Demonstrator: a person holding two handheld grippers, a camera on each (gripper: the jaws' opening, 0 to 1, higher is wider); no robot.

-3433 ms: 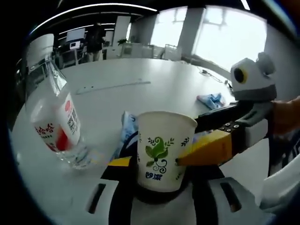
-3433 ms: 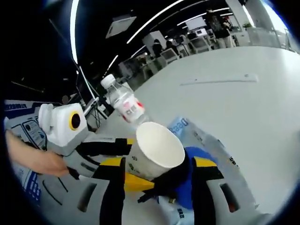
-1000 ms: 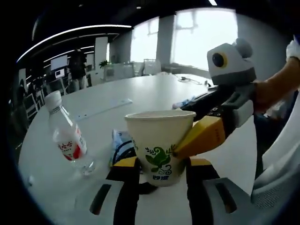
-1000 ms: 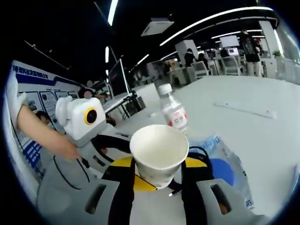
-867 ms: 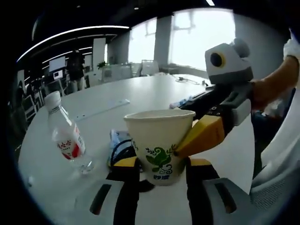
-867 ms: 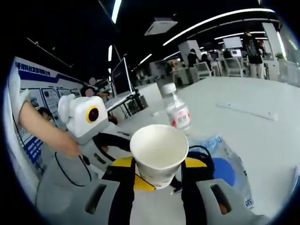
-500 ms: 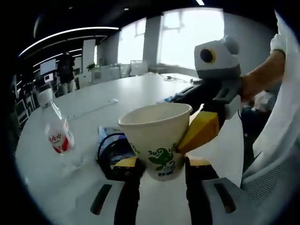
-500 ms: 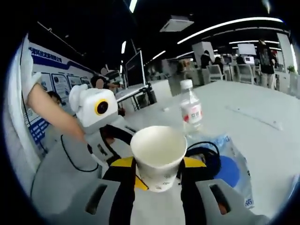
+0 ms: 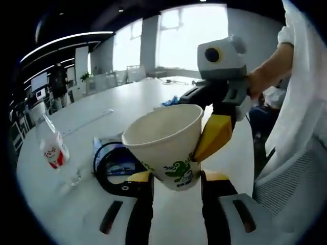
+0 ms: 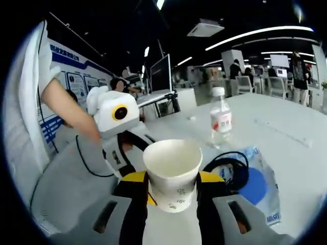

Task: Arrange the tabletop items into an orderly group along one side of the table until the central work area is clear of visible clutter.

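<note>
A matt paper cup (image 9: 166,143), printed with a green motif, beside a clear, glossy plastic bottle (image 9: 53,153) with a paper-like red-and-white label. A glossy plastic bag (image 10: 258,186) and a black, rubbery-looking cable (image 9: 110,166) lie on the smooth, matt white bench (image 9: 97,109). The hand-held gripper (image 10: 171,191) has smooth yellow and black plastic jaws.
</note>
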